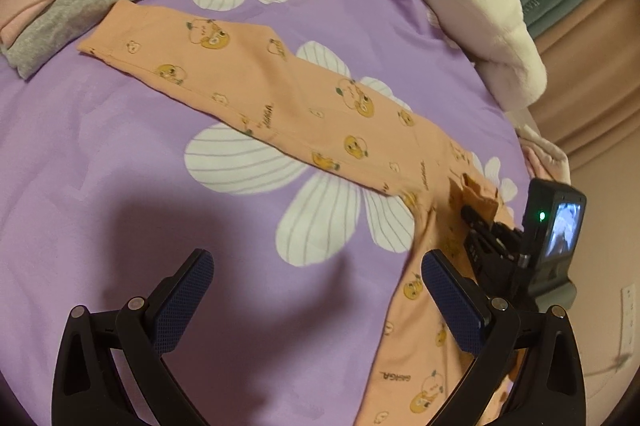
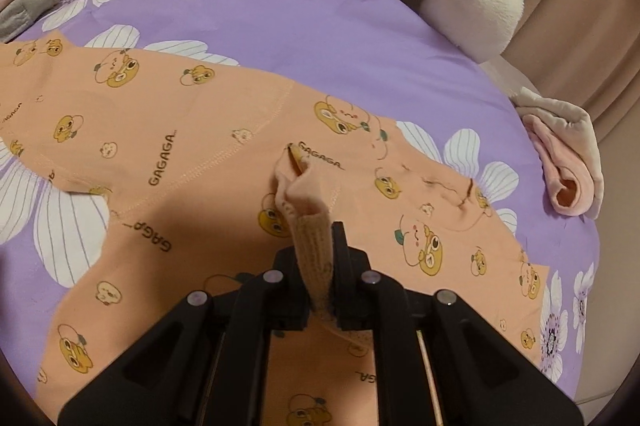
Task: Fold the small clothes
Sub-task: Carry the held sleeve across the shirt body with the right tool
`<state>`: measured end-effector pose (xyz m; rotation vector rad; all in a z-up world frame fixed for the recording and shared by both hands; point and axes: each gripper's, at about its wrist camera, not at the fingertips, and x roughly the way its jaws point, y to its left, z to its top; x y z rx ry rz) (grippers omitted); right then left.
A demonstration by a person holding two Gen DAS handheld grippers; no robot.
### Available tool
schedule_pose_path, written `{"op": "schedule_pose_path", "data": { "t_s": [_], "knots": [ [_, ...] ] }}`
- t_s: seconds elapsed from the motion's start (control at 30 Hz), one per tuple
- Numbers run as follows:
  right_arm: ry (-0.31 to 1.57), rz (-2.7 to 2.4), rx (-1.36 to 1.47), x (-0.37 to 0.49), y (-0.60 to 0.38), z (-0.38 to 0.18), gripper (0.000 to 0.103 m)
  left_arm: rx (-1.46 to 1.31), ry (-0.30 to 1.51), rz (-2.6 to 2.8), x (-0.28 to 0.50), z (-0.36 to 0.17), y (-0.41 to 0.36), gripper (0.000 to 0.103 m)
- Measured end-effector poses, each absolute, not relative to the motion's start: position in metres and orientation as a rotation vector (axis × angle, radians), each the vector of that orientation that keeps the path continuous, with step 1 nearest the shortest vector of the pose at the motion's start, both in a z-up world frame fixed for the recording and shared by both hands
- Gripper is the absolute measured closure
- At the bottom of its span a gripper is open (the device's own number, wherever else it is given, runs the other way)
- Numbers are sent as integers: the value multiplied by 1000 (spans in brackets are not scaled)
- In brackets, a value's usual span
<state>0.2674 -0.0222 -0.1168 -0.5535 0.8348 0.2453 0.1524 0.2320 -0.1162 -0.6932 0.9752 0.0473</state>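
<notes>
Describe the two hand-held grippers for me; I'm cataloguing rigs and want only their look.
The left hand-held gripper has black plastic arms with silver rivets and dark blue textured pads. The right hand-held gripper is the same black frame with silver rivets; from the left view it carries a small black camera with a lit screen and a green light.

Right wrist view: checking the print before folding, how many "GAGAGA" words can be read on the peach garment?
4: one at the left edge, one near the centre seam, one beside the pinched fabric, one lower left. Others may be hidden.
</notes>
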Motion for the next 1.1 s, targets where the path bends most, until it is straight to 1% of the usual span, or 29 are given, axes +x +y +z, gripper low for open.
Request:
{"op": "schedule_pose_path", "data": {
  "t_s": [0.1, 0.17, 0.2, 0.23, 0.27, 0.3, 0.33, 0.43, 0.5, 0.53, 0.57, 0.63, 0.67, 0.7, 0.73, 0.83, 0.9, 0.97, 1.03, 1.1],
  "knots": [
    [838, 249, -544, 262, -16, -121, 90, -719, 966, 61, 153, -118, 241, 0],
    [865, 262, -538, 260, -11, -124, 82, -742, 960, 55, 156, -119, 249, 0],
    [878, 272, -528, 259, -13, -124, 74, -759, 955, 45, 157, -119, 252, 0],
    [877, 284, -516, 256, -14, -121, 58, -781, 949, 35, 158, -120, 257, 0],
    [875, 310, -492, 254, -16, -115, 46, -811, 937, 37, 159, -120, 265, 0],
    [873, 347, -451, 251, -20, -107, 25, -826, 928, 42, 161, -120, 271, 0],
    [866, 400, -389, 248, -25, -97, 21, -840, 919, 49, 162, -120, 276, 0],
    [848, 562, -139, 244, -51, -63, 21, -867, 897, 55, 167, -120, 290, 0],
    [848, 579, 20, 252, -72, -54, 21, -920, 875, 19, 169, -122, 298, 0],
    [858, 573, 68, 257, -79, -55, 24, -949, 864, 0, 169, -123, 301, 0],
    [885, 552, 132, 266, -88, -61, 30, -983, 848, -9, 169, -124, 305, 0],
    [939, 512, 152, 276, -90, -78, 63, -1023, 826, 2, 168, -125, 311, 0],
    [961, 503, 145, 278, -87, -85, 69, -1035, 811, 3, 168, -125, 315, 0],
    [980, 502, 131, 280, -82, -94, 77, -1041, 803, 4, 167, -125, 318, 0],
    [990, 509, 110, 282, -76, -101, 80, -1055, 792, 3, 166, -125, 321, 0],
    [995, 533, 20, 277, -51, -121, 84, -1109, 763, 8, 164, -128, 335, 0],
    [984, 537, -100, 271, -31, -130, 84, -1144, 746, 17, 162, -129, 345, 0],
    [964, 551, -150, 266, -24, -123, 83, -1173, 730, 24, 161, -132, 354, 0],
    [953, 594, -102, 262, -30, -110, 82, -1196, 711, 38, 161, -135, 362, 0],
    [888, 628, -74, 251, -40, -94, 81, -1210, 689, 68, 163, -139, 370, 0]
  ]
}}
